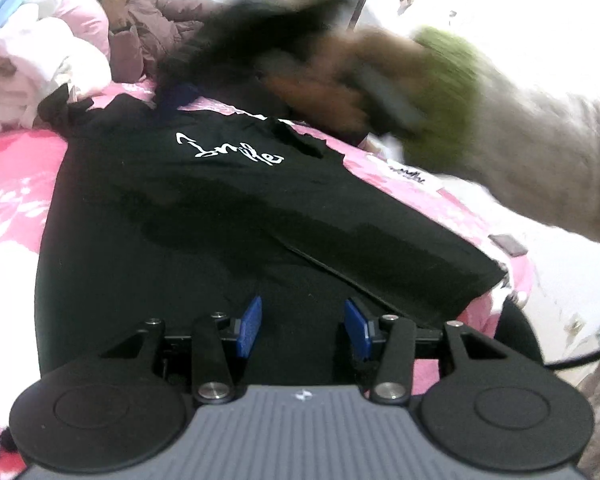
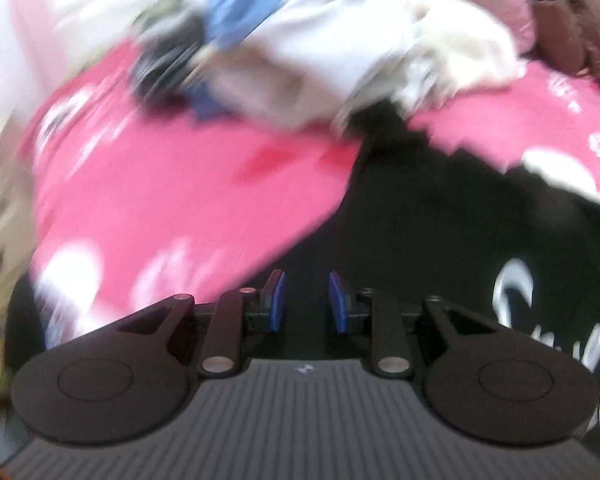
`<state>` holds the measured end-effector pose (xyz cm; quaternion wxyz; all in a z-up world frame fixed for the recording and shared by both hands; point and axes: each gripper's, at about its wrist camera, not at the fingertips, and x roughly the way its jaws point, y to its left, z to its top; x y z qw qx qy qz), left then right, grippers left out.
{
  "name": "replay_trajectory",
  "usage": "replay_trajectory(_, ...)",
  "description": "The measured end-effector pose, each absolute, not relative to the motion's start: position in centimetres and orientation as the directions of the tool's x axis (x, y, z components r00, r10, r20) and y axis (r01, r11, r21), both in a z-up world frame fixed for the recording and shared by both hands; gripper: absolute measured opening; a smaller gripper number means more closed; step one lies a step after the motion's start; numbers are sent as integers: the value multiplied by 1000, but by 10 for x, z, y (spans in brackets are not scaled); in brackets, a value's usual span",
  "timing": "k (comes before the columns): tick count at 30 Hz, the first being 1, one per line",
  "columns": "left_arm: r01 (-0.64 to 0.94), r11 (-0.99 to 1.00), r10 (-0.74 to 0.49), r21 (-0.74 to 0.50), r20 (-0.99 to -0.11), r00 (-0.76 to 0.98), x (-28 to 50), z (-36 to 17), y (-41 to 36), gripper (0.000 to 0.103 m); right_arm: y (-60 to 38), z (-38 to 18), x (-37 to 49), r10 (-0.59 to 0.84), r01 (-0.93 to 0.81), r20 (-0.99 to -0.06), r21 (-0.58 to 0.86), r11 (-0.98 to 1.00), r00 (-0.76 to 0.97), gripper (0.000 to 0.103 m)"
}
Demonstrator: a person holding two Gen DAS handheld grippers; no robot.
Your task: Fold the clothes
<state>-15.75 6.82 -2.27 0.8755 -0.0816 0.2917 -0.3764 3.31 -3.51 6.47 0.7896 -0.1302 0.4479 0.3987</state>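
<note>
A black T-shirt [image 1: 220,208] with white script lies spread on a pink bedsheet [image 1: 16,184], its right side folded over the body. My left gripper [image 1: 302,328] hovers low over the shirt's near hem, open, with nothing between its blue pads [image 1: 249,326]. In the same view a blurred hand [image 1: 332,88] with a green cuff holds the right gripper over the shirt's far collar end. The right wrist view is motion-blurred. There my right gripper [image 2: 305,300] stands open above the edge of the black shirt [image 2: 440,220], and its white print [image 2: 516,300] shows at right.
A pile of white, pink and blue laundry [image 1: 32,64] sits at the far left of the bed, blurred as the laundry heap [image 2: 300,40] in the right wrist view. A person in a mauve padded jacket [image 1: 156,28] lies beyond it holding a phone. A small dark object [image 1: 508,244] lies at the right.
</note>
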Motion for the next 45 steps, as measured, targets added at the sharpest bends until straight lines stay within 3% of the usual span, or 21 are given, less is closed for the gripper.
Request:
replay_trajectory(6, 613, 704, -706, -358, -451, 546, -159, -22, 69, 49, -15, 42, -11, 476, -860, -862, 102, 499, 173, 23)
replay_trajectory(14, 636, 721, -677, -274, -471, 565, -167, -20, 60, 53, -39, 60, 12, 532, -792, -816, 163, 588, 226, 24)
replay_trajectory(21, 640, 689, -718, -340, -437, 541, -166, -25, 70, 53, -60, 76, 32, 570, -724, -773, 222, 653, 278, 24)
replay_trajectory(24, 634, 688, -720, -352, -438, 538, -170, -24, 71, 53, -67, 59, 23, 460, -736, -841, 115, 668, 286, 24)
replay_trajectory(27, 627, 703, -704, -336, -456, 545, -173, -21, 69, 53, -38, 39, 57, 453, -681, -839, 144, 718, 300, 24)
replay_trajectory(34, 619, 736, -659, -272, -497, 565, -178, -13, 61, 53, 29, 38, 133, 532, -588, -742, 233, 775, 407, 24)
replay_trajectory(41, 597, 682, -728, -422, -465, 504, -167, -5, 93, 59, -152, 136, 66, 550, -512, -564, 243, 824, 616, 24)
replay_trajectory(45, 606, 661, -748, -442, -446, 491, -157, 4, 100, 59, -244, 150, 15, 437, -425, -605, 174, 889, 666, 24)
